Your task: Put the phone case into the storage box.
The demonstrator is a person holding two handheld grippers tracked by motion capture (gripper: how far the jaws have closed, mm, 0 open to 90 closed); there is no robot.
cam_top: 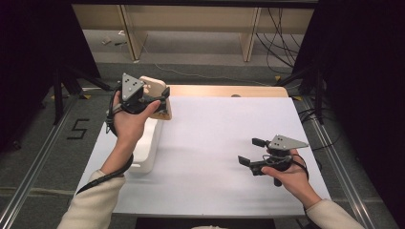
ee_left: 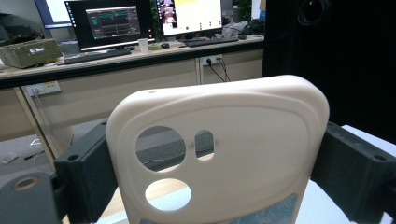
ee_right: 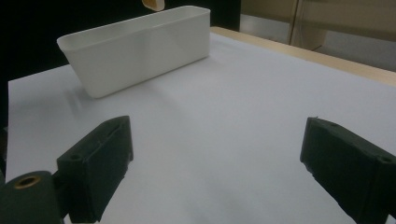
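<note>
Your left tool (cam_top: 160, 102) pinches a cream phone case (ee_left: 219, 154) by its two long edges, the jaws spread wide against its sides. In the left gripper view the case stands upright between them, camera cut-outs toward the top left, long axis rising straight up out of the tool. Just below and a little behind that tool sits the white bin (cam_top: 145, 145), a long narrow tub lying along the left edge of the surface (cam_top: 219, 143), its long axis running away from you. I judge the coming move to be a short drop: the case hangs over the bin's far end, so you would lower it and line its length with the tub's before letting go. Your left hand is the near one for this. Your right tool (ee_right: 215, 172) hovers low, well apart on the other side, jaws spread and holding nothing, pointed across the bare surface toward the bin (ee_right: 135, 46).
</note>
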